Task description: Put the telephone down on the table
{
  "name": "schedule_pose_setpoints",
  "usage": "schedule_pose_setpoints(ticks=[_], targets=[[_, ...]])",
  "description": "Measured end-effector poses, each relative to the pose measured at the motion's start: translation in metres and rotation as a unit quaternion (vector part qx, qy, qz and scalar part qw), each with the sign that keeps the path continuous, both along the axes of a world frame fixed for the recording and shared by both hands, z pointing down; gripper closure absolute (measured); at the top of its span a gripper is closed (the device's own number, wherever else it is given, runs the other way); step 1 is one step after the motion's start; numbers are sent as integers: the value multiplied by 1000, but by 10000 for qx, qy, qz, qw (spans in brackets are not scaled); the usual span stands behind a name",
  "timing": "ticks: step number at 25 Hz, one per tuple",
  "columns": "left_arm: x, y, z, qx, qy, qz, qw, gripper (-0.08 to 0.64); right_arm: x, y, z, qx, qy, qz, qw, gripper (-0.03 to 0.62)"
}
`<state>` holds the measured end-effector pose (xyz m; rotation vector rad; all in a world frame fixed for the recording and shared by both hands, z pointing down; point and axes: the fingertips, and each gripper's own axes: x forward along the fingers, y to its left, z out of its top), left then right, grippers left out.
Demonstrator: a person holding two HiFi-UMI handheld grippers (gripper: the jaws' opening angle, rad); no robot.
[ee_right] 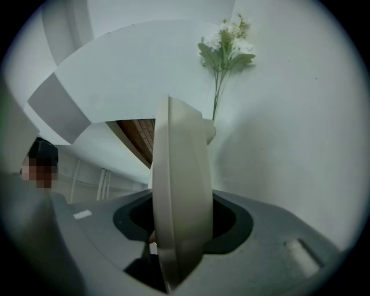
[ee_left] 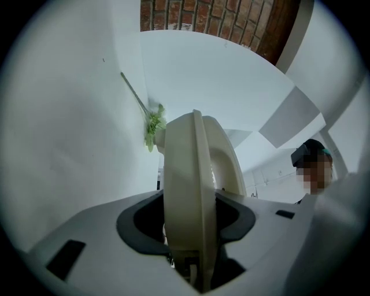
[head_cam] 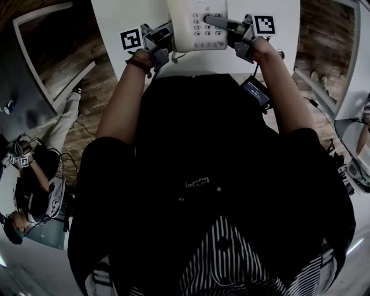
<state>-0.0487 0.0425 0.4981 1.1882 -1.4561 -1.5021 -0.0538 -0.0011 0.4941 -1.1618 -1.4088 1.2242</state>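
Nearest the lens is the person's black shirt [head_cam: 191,144], filling most of the head view. Past it, the cream plastic push-button telephone [head_cam: 188,26] is over the white desk [head_cam: 115,17], by its near edge; I can't tell if it touches down. I see the left gripper [head_cam: 166,36] clamped on its left edge and the right gripper [head_cam: 218,22] clamped on its right side, one finger across the keypad. Both gripper views show the body wedged between the jaws. A white-flower sprig [ee_right: 226,40] lies beyond.
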Motion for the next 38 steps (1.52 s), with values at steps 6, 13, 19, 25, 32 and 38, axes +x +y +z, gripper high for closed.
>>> schedule_pose_setpoints(ticks=[6,13,19,25,32,38], targets=[[7,-3,37,-113,235,95,9996,362,4,-4,37,51,175,-91,9998,396],[12,-9,65,-375,493,93,9980,362,8,-11,65,213,468,-23,9987,393],[16,-14,77,-753,527,348,9952,362,8,-13,75,409,326,-198,9984,390],[18,-16,84,-1102,375,501,9919,360,11,-14,80,456,362,-165,9982,383],[25,-7,86,-1115,573,571,9905,359,11,-18,85,686,293,-131,9971,367],[26,-1,87,-1097,771,481,9898,359,14,-19,91,862,263,-76,9959,345]])
